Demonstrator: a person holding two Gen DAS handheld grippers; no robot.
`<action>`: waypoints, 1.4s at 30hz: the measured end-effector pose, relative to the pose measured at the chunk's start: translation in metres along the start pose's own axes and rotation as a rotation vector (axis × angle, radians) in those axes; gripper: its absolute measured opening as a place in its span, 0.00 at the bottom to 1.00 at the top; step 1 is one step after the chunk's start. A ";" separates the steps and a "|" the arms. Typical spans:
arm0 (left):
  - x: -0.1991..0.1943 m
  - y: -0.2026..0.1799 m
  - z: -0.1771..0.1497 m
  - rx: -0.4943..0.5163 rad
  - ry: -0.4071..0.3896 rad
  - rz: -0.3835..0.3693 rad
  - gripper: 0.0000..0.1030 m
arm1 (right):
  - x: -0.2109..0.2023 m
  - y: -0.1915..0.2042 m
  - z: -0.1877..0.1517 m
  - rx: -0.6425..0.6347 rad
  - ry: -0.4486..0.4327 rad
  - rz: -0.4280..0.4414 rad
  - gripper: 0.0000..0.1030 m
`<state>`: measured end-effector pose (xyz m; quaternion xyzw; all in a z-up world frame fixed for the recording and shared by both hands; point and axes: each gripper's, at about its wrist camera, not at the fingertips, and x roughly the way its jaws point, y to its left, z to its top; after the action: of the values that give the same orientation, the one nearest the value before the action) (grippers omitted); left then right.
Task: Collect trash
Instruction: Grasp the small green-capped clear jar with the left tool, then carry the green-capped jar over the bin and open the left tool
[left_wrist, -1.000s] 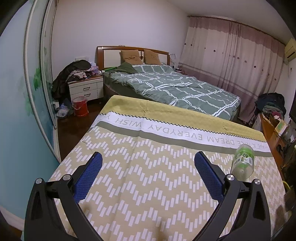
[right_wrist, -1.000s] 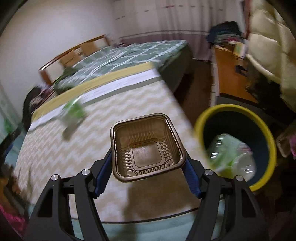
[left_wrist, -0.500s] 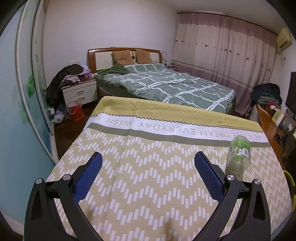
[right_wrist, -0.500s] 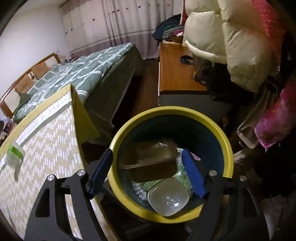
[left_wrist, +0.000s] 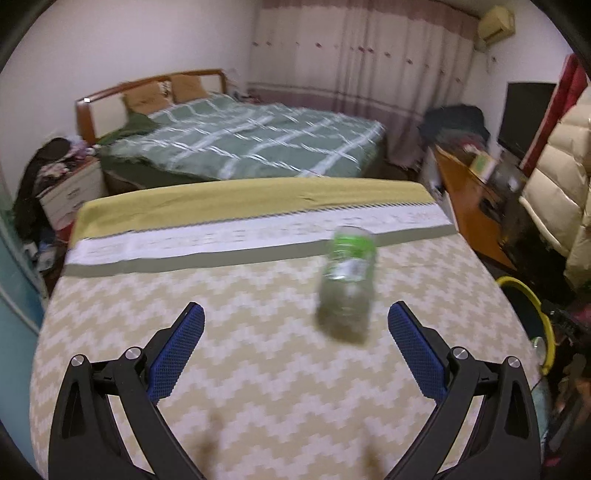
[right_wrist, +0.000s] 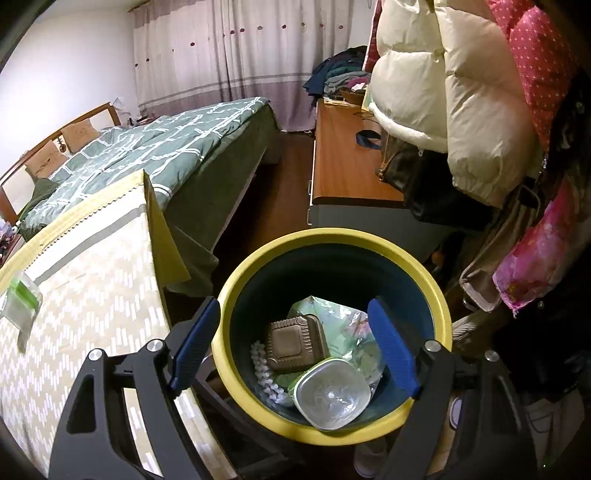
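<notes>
The right gripper (right_wrist: 291, 345) hung over the yellow-rimmed bin (right_wrist: 441, 306) with its blue-padded jaws spread wide and nothing between them; inside the bin lay the brown plastic tray (right_wrist: 295, 343), bottom up, resting on a crumpled green-printed bag (right_wrist: 347, 325), with a clear plastic container (right_wrist: 330, 393) just in front of it and a string of white beads (right_wrist: 264, 373) at its left. The bin stood on the floor right beside the corner of the table covered with a yellow-and-white zigzag cloth (right_wrist: 85, 295), and a plastic bottle (right_wrist: 20, 297) with a green label lay on that cloth near the far left edge of the right wrist view. In the left wrist view the left gripper (left_wrist: 293, 325) was also spread wide and empty, held low over the tablecloth (left_wrist: 240, 369), and the bottle (left_wrist: 347, 284), blurred, lay on its side just ahead of the fingers and nearer the right one, its green-labelled end pointing away. A sliver of the bin's yellow rim (left_wrist: 535, 306) showed past the table's right edge. Behind the table were a bed with a green checked quilt (left_wrist: 251, 144), curtains (left_wrist: 369, 55) and a cream puffer jacket (right_wrist: 443, 92) hanging above a wooden desk (right_wrist: 343, 162)
</notes>
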<state>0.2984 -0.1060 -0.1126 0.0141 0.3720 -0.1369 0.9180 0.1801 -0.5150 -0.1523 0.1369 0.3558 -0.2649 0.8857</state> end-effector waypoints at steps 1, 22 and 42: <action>0.006 -0.006 0.004 0.013 0.011 -0.001 0.95 | 0.000 0.000 0.000 0.001 0.001 0.004 0.75; 0.126 -0.048 0.039 0.101 0.198 -0.041 0.49 | 0.002 0.007 0.001 -0.039 0.009 0.023 0.75; 0.042 -0.185 0.030 0.327 0.119 -0.225 0.49 | -0.062 -0.056 -0.019 0.055 -0.156 0.053 0.75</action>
<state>0.2988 -0.2976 -0.1056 0.1294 0.3975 -0.2961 0.8588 0.1004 -0.5299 -0.1251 0.1497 0.2746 -0.2607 0.9133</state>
